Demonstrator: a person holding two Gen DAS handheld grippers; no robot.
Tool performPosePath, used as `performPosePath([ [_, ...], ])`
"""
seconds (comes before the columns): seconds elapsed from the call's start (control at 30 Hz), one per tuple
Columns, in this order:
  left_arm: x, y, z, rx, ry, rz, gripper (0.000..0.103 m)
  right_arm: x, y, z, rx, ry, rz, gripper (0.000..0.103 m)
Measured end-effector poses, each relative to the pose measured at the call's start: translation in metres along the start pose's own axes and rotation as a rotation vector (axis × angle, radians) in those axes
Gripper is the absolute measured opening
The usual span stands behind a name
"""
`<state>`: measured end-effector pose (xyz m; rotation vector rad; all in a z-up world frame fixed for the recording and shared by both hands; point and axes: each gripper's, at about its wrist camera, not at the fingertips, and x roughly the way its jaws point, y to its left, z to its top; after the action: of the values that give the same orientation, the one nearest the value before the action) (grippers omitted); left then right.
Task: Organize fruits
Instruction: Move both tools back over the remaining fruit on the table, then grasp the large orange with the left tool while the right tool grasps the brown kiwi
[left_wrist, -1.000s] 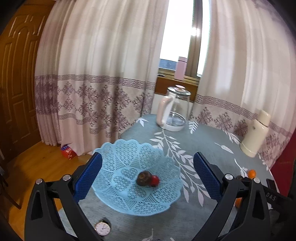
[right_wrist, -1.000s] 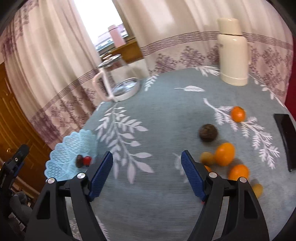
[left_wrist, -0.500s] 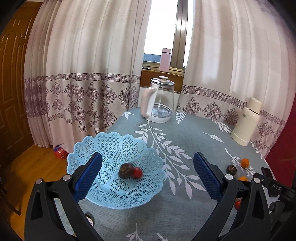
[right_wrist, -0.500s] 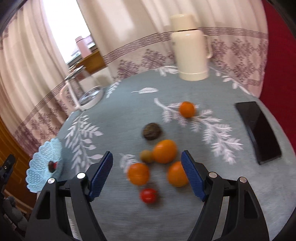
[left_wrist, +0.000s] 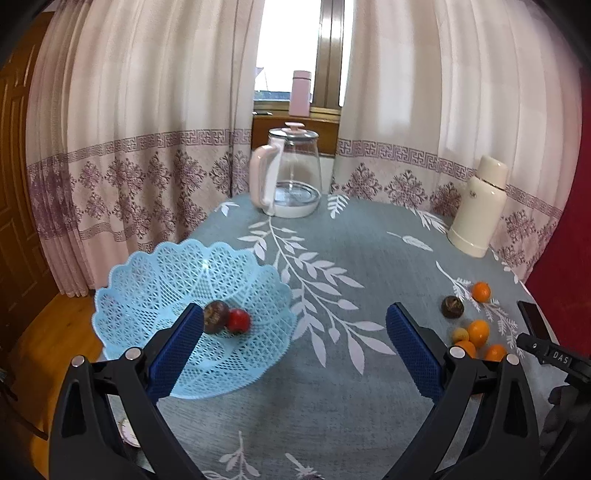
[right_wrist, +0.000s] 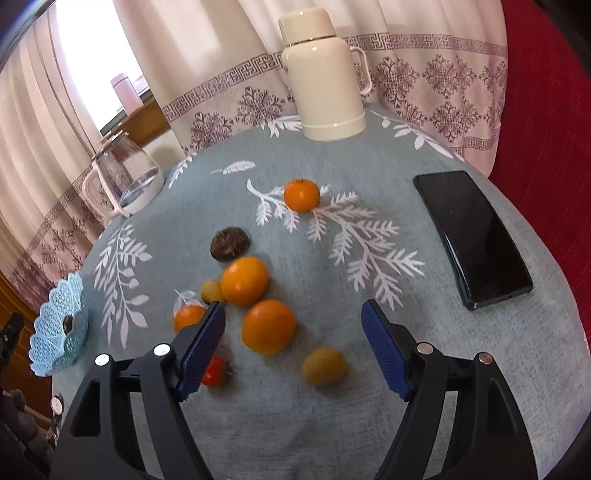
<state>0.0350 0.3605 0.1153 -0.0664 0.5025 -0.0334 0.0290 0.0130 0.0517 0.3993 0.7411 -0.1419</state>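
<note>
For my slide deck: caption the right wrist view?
Open right tool above loose oranges on the tablecloth.

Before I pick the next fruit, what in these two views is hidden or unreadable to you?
- Small red fruit, right wrist view: partly behind the right gripper's left jaw.
- Orange fruit beside it: edge covered by the same jaw, blurred.
- Dark round fruit in the light blue lattice basket, left wrist view: partly hidden by the left gripper's jaw.
- Round object at the table edge: mostly hidden by that gripper.
</note>
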Motion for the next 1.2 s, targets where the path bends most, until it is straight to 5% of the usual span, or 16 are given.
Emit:
performPosePath([
  [0.47, 0.016, -0.013, -0.005, 0.003, 0.052, -0.014, 0.100, 0.010, -0.009, -0.025, -0.088, 0.097, -0.013, 0.075],
  [0.83, 0.024, -0.037, -0.007, 0.051, 0.076, -0.036, 0.100, 0.021, -0.012, -0.026, -0.125, 0.108, -0.033, 0.038],
  [1.2, 0.044, -0.081, -0.015, 0.102, 0.145, -0.095, 0.100, 0.014, -0.016, -0.023, -0.152, 0.092, 0.019, 0.030],
])
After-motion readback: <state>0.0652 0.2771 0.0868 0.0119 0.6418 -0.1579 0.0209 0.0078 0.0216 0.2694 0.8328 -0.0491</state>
